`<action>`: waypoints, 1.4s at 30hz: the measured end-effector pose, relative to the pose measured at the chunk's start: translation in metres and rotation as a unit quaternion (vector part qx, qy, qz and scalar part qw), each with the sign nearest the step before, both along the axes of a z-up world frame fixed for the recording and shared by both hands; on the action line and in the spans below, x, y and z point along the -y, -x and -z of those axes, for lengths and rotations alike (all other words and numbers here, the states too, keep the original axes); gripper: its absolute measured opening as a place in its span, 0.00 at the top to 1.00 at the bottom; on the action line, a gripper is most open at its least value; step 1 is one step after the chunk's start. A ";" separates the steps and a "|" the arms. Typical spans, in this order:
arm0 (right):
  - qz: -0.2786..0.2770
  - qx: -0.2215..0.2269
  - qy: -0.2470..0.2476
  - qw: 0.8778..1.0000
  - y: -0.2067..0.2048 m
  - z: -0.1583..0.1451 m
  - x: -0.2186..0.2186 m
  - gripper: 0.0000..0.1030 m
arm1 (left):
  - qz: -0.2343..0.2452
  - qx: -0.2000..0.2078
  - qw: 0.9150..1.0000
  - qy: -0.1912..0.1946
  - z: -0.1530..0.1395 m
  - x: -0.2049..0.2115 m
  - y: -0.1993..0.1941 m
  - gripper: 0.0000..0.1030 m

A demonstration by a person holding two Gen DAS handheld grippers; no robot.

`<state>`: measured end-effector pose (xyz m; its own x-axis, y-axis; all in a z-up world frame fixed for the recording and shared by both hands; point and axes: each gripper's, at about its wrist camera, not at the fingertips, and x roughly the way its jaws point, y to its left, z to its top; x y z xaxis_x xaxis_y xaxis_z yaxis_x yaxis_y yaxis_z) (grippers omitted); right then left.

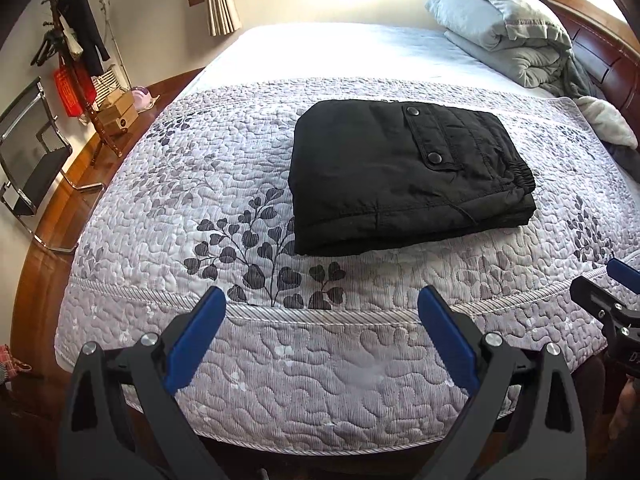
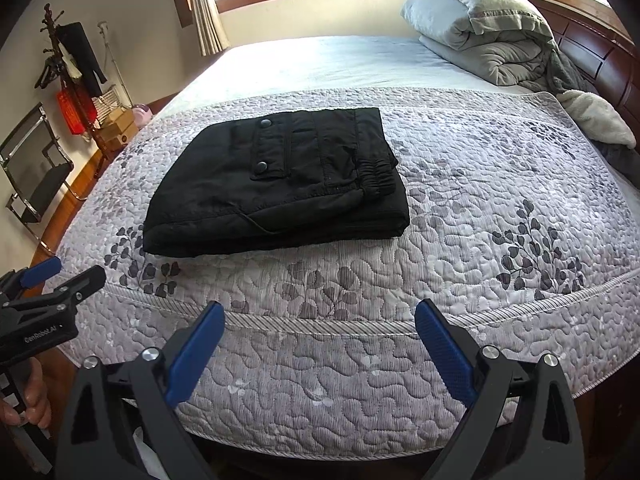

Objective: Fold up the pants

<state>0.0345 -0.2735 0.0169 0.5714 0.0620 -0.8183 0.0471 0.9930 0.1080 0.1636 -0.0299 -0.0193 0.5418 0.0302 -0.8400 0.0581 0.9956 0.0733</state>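
Black pants (image 1: 404, 172) folded into a compact stack on the quilt (image 1: 168, 184), well ahead of both spread, empty claws, left claw (image 1: 322, 334) and right claw (image 2: 320, 350), long side crosswise, neither clearly nearer.

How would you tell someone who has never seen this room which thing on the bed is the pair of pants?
Start with the bed, spread with a grey quilt printed with dark leaf sprigs. On the quilt, ahead of both open grippers, lies a flat rectangular bundle: the black pants. Unlike the pale grey rolled duvet by the headboard, it is jet black, with two snap buttons on a pocket flap.
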 end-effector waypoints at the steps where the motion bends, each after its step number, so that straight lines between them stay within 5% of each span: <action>1: 0.000 -0.001 0.000 1.000 0.000 0.001 0.000 0.06 | 0.000 -0.001 1.000 0.001 0.000 0.000 0.000 0.06; 42: 0.011 -0.025 0.002 1.000 -0.006 0.016 0.006 0.06 | 0.000 -0.017 1.000 0.026 0.007 -0.003 -0.003 0.06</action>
